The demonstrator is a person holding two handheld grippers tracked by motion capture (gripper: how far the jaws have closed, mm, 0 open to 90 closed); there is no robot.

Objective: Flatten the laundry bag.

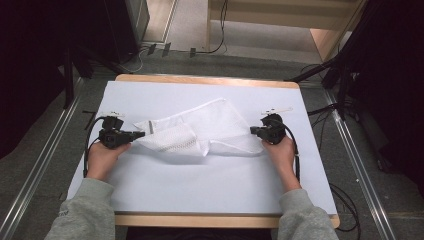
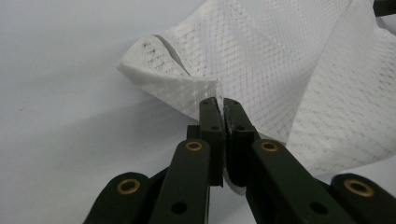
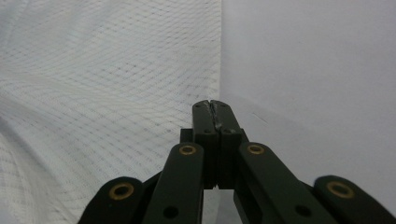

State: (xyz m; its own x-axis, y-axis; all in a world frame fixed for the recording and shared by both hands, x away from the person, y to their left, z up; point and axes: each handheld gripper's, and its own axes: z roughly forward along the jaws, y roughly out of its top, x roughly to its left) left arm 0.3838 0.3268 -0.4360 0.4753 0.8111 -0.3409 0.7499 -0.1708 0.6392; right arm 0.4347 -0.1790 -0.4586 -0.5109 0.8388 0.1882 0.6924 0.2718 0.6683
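A white mesh cloth (image 1: 200, 129) lies rumpled at the middle of the bench (image 1: 210, 185), which is covered in a pale sheet with a wooden rim showing at its near and far edges. Taking the cloth as the landmark, the left tongs (image 1: 141, 134) sit at its left end and the right tongs (image 1: 253, 130) at its right end, each held by a hand in a grey sleeve that comes in from the near side of the bench.

In the left gripper view the left tongs (image 2: 223, 103) are closed on a fold of the cloth (image 2: 280, 70), with white mesh pinched in the seam between the two black jaws and showing again below them. Beside that pinch, a thicker hemmed corner of the cloth with a grey strip sticks out to the left.

In the right gripper view the right tongs (image 3: 215, 105) are pressed together at the cloth's (image 3: 107, 84) straight edge, and a thin sliver of material shows in the seam at their tips, so they grip the cloth there. The mesh spreads away to the left of these jaws; bare bench surface lies to their right.
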